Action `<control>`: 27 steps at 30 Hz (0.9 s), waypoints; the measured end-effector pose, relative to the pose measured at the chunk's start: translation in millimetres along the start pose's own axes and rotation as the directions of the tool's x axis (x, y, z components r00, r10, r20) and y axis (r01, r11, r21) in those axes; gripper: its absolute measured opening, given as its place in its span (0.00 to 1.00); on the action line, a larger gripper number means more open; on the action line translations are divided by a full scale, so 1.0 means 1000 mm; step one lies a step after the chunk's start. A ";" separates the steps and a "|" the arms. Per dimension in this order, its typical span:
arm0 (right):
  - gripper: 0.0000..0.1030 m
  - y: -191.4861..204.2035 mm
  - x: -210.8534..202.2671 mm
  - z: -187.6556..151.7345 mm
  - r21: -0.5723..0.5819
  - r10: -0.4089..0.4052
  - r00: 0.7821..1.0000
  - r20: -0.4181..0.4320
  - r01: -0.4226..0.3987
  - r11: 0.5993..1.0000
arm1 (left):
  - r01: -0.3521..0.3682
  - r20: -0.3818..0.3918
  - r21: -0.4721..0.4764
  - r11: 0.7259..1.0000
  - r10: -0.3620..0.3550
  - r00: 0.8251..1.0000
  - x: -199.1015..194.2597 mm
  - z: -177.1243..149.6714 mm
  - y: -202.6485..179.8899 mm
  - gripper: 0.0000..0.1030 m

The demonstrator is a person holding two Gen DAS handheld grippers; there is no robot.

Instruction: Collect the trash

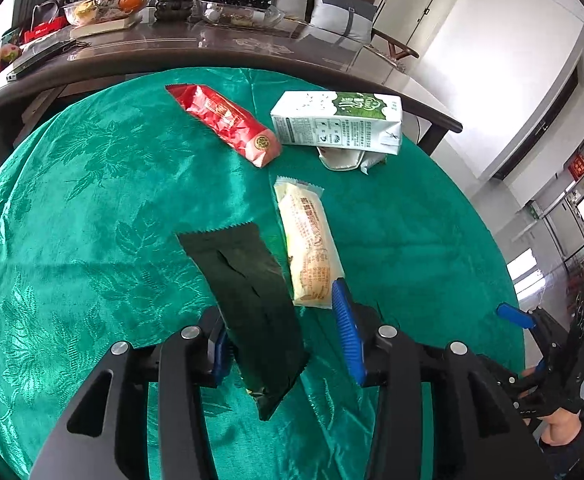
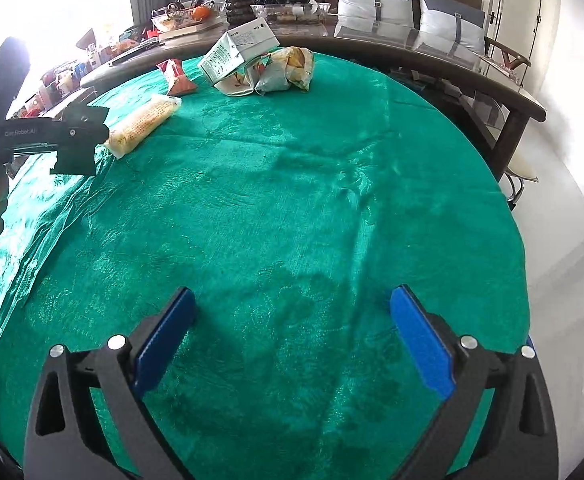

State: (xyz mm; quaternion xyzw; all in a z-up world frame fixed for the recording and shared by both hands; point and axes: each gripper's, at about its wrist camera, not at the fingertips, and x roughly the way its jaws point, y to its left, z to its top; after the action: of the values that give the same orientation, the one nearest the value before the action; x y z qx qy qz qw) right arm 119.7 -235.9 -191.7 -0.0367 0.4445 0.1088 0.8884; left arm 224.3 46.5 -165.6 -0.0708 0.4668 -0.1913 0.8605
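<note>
The left gripper (image 1: 288, 332) stands wide open, and a dark green wrapper (image 1: 248, 300) hangs between its blue fingers (image 1: 348, 332), against the left one; whether it is pinched I cannot tell. At one o'clock from it a pale yellow wrapper (image 1: 310, 248) lies on the green tablecloth (image 1: 92, 200), with a red wrapper (image 1: 224, 120) at twelve and a milk carton (image 1: 338, 124) beyond. The right gripper (image 2: 292, 340) is wide open over bare cloth, holding nothing.
</note>
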 end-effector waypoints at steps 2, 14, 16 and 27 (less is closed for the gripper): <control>0.93 0.000 0.000 0.000 0.002 -0.001 1.000 0.000 0.001 1.000 | 0.003 0.000 0.001 1.000 -0.003 1.000 -0.003 0.000 0.002 0.26; 0.93 0.075 0.027 0.090 0.033 0.200 0.979 0.038 -0.201 0.979 | -0.043 -0.045 0.021 0.999 0.044 0.998 -0.048 -0.025 0.019 0.17; 0.89 0.096 0.044 0.112 0.037 0.221 0.974 0.038 -0.223 0.974 | -0.078 -0.051 0.044 0.996 0.080 0.995 -0.060 -0.031 0.017 0.17; 0.26 0.101 0.070 0.120 -0.021 0.130 0.991 -0.023 -0.130 0.991 | -0.238 -0.048 0.200 0.950 0.252 0.967 -0.047 -0.049 -0.033 0.17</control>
State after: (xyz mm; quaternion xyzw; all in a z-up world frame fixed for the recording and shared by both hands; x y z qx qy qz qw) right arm 231.3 -107.2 -171.7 -0.0190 0.4543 0.1710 0.8741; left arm 151.5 37.4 -146.3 0.0785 0.4825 -0.1299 0.8626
